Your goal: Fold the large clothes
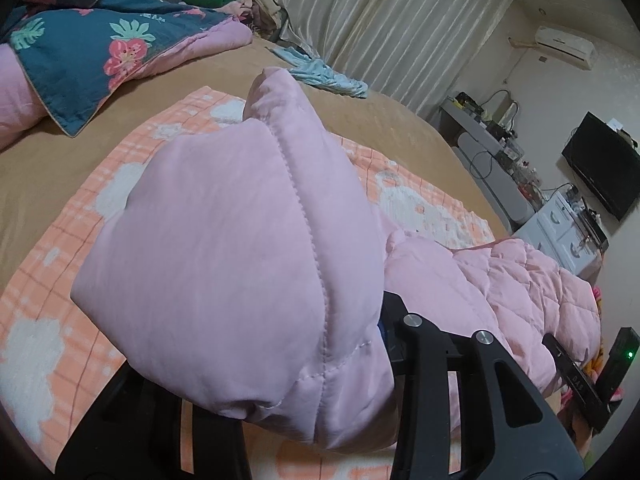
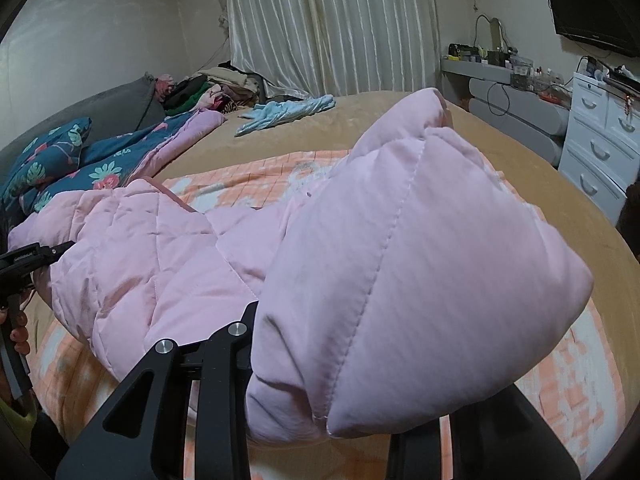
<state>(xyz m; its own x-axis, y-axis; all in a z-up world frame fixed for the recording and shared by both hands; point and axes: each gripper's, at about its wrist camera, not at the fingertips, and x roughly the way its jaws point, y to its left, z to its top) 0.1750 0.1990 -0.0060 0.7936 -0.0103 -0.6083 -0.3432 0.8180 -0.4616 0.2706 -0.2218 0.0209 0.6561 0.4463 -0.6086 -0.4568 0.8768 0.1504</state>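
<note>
A pink quilted jacket (image 1: pixel 224 264) lies over an orange checked blanket (image 1: pixel 48 280) on the bed (image 1: pixel 60 168), each end bunched up in a gripper. The left gripper (image 1: pixel 320 412) and the right gripper (image 2: pixel 320 424) each pinch a padded fold, which blocks most of either camera's view. Beyond the jacket lie a floral quilt (image 2: pixel 60 160), a light-blue garment (image 2: pixel 280 114) and a heap of clothes (image 2: pixel 216 88) by the curtains (image 2: pixel 328 24); white drawers (image 2: pixel 600 144) stand right of it.
</note>
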